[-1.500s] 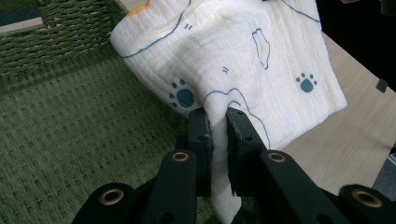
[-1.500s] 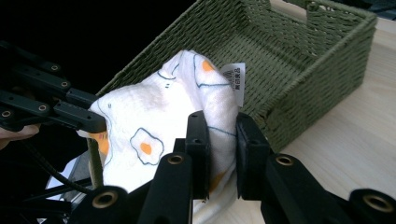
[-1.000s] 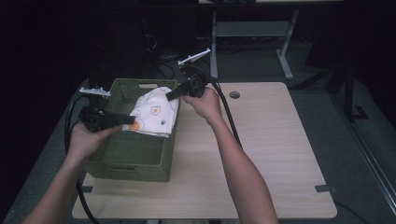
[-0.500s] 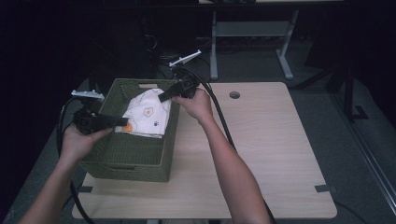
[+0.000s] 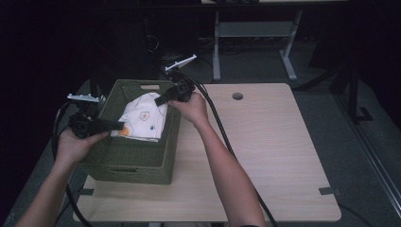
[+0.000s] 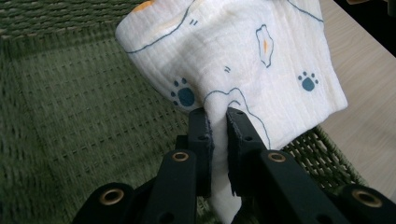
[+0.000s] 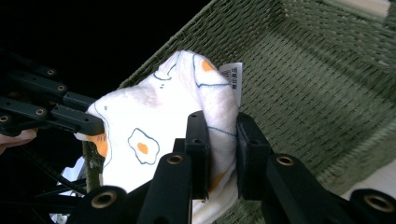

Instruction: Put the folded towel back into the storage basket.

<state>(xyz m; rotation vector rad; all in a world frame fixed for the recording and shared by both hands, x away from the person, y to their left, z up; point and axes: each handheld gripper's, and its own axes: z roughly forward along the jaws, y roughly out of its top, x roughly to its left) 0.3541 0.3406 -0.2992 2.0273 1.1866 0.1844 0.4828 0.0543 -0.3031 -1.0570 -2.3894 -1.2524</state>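
A white cloth (image 5: pixel 144 119) printed with fried eggs and blue paws hangs over the green woven basket (image 5: pixel 130 156) on the table's left. My left gripper (image 5: pixel 118 126) is shut on the cloth's near-left edge; in the left gripper view the fabric (image 6: pixel 243 60) is pinched between the jaws of that gripper (image 6: pixel 217 115). My right gripper (image 5: pixel 160 100) is shut on the far-right edge. In the right gripper view the cloth (image 7: pixel 154 135) bunches between the jaws of that gripper (image 7: pixel 219 122), a small label (image 7: pixel 232 74) sticks up, and the left gripper (image 7: pixel 81 122) holds the opposite side.
The basket stands on a light wooden table (image 5: pixel 265 156) with a round cable hole (image 5: pixel 237 96) at the back. Black cables (image 5: pixel 215 118) trail from the right gripper along the person's forearm. A metal stand (image 5: pixel 255 33) rises behind the table on the dark floor.
Both grippers have moved left and slightly apart with the cloth, which now hangs spread between them over the basket.
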